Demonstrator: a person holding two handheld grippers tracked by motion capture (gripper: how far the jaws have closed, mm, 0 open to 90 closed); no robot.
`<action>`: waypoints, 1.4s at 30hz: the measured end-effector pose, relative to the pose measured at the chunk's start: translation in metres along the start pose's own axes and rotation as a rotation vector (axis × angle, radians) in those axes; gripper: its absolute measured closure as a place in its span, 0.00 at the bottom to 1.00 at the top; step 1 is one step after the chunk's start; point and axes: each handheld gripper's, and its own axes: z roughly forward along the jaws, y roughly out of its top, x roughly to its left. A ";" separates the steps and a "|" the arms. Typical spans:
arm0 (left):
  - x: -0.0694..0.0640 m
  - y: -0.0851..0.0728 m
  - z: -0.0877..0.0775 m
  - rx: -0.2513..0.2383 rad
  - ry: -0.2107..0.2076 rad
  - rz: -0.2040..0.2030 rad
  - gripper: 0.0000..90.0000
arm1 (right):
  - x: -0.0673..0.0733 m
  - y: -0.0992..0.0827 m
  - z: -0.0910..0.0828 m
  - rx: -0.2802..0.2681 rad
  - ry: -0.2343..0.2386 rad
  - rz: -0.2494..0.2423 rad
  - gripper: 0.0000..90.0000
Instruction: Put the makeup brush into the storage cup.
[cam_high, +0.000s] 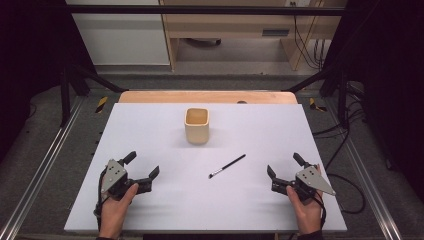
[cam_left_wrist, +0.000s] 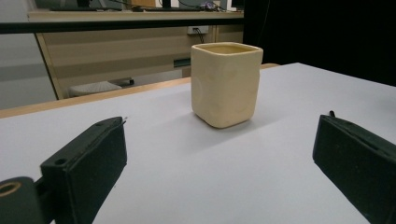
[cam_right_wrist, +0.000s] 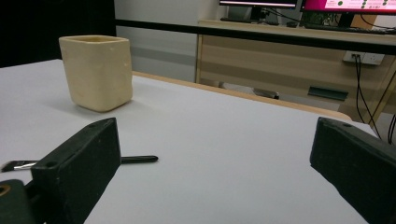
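At the bottom of the high view, nearest the camera, two hands come in from the lower edge, each holding a gripper low over the white table (cam_high: 200, 200). The left gripper (cam_high: 142, 165) sits in the lower left of the frame, its jaws spread wide with nothing between them. The right gripper (cam_high: 285, 165) sits in the lower right, jaws likewise spread wide and holding nothing. The left hand (cam_high: 116, 206) and right hand (cam_high: 306, 206) wrap the gripper bodies from behind.

Between the two grippers, just right of the frame's centre, a thin black brush (cam_high: 227, 166) lies flat on the table, slanting from lower left to upper right, its pale tip at the lower left end. It is apart from both grippers.

Above the brush, near the middle of the frame, a cream square cup (cam_high: 196, 126) stands upright, open at the top.

In the left gripper view the cup (cam_left_wrist: 226, 85) stands between the spread jaws, farther back. In the right gripper view the cup (cam_right_wrist: 96, 72) is at upper left, and the brush (cam_right_wrist: 135, 159) lies behind the left-hand jaw.
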 end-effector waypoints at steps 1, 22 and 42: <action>-0.001 0.000 0.001 0.009 0.001 0.005 0.03 | 0.000 0.000 0.000 0.002 -0.001 0.003 0.02; -0.055 0.048 0.062 0.263 -0.163 0.121 0.03 | 0.001 0.000 0.001 0.060 0.002 0.040 0.03; -0.114 0.059 0.137 0.451 -0.306 0.221 0.03 | 0.000 -0.001 0.000 0.063 -0.005 0.049 0.03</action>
